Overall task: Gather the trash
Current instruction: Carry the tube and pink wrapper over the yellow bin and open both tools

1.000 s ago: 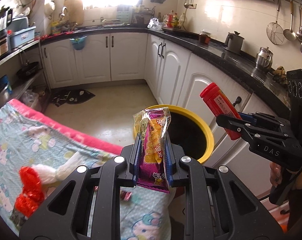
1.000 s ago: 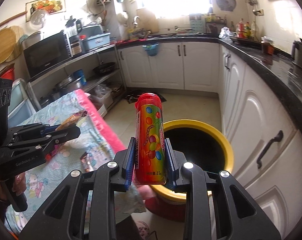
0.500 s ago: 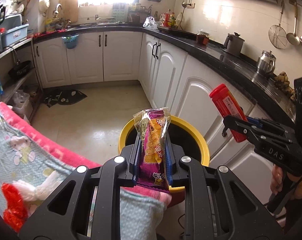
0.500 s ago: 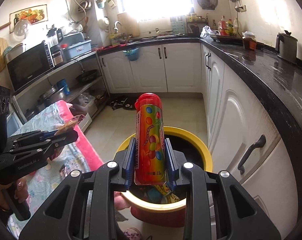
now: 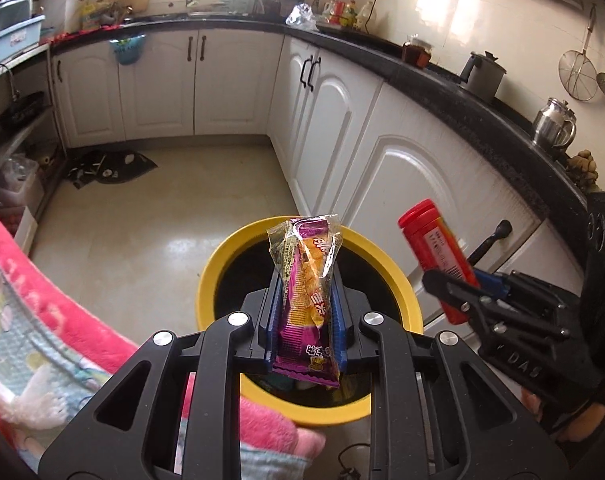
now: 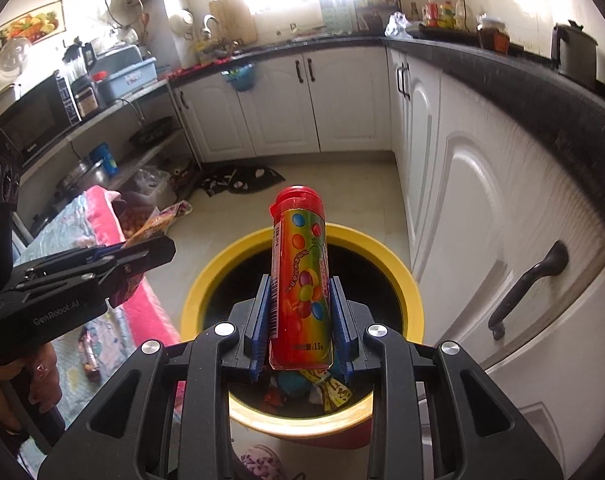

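Carried two pieces of trash at once. Pinched the purple-and-orange snack packet upright in the left gripper, pads drawn in narrow on its lower half, crinkled clear top poking up past the tips. Clamped the rainbow candy tube in the right gripper the same way, red cap up, printed base down between the blue pads.

Had both over the yellow-rimmed bin by this point. A second before, had been looking across the cartoon-print blanket with the bin off ahead and to the right; swung round since, so that little of the blanket remained at the left edge and the dark mouth of the bin sat directly beneath packet and tube alike. Kept both grips unchanged through the swing, nothing slipping or tilting much.

Saw earlier rubbish already lying at the bottom in the right wrist view. Probably meant the carry was finished and only the release remained: opening either pair of pads here should drop its piece straight in, though the light packet might cling to a pad.

Left one small dark wrapper on the blanket, likely the next pick-up. Stood close to the white cabinet door on the right, bin just beside it.
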The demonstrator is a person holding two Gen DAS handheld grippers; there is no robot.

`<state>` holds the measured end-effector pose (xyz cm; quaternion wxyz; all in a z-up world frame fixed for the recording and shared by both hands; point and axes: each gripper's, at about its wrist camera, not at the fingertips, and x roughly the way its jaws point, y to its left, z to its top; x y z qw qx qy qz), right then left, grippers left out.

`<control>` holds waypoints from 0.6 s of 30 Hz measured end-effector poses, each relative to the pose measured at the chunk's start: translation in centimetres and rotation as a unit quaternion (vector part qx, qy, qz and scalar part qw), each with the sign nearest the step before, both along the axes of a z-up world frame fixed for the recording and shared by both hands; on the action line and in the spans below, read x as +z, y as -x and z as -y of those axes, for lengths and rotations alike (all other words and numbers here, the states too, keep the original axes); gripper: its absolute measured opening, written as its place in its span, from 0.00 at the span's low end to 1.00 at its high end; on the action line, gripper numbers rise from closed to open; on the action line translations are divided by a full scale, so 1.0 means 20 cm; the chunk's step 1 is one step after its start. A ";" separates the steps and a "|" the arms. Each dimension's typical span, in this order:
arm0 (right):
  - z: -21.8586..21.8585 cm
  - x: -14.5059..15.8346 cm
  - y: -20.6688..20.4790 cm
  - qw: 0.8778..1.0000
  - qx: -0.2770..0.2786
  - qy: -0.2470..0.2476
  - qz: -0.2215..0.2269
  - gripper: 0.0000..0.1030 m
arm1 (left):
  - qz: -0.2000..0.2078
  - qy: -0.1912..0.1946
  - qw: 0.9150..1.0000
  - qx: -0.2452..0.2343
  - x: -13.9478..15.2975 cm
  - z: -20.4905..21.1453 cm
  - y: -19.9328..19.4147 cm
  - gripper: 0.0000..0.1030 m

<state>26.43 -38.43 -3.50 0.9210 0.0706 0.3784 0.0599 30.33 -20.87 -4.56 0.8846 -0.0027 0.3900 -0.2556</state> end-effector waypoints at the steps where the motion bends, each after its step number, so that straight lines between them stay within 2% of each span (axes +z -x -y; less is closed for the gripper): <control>1: 0.00 -0.02 -0.01 1.000 -0.001 0.000 -0.004 0.26 | -0.004 0.000 1.000 -0.002 -0.01 0.01 -0.01 0.15; 9: 0.02 -0.12 -0.10 1.000 -0.006 -0.007 -0.025 0.27 | -0.016 -0.010 1.000 -0.002 -0.07 0.04 -0.09 0.17; 11: 0.02 -0.14 -0.12 1.000 -0.008 -0.009 -0.029 0.27 | -0.020 -0.009 1.000 -0.001 -0.08 0.04 -0.10 0.22; 13: 0.03 -0.16 -0.14 0.999 -0.012 -0.011 -0.035 0.31 | -0.024 -0.008 1.000 0.002 -0.09 0.03 -0.11 0.36; 14: 0.03 -0.17 -0.14 0.999 -0.014 -0.011 -0.036 0.37 | -0.024 -0.009 1.000 0.003 -0.09 0.03 -0.11 0.39; 18: 0.04 -0.18 -0.12 0.999 -0.021 -0.013 -0.037 0.41 | -0.026 -0.010 1.000 0.008 -0.10 0.00 -0.10 0.51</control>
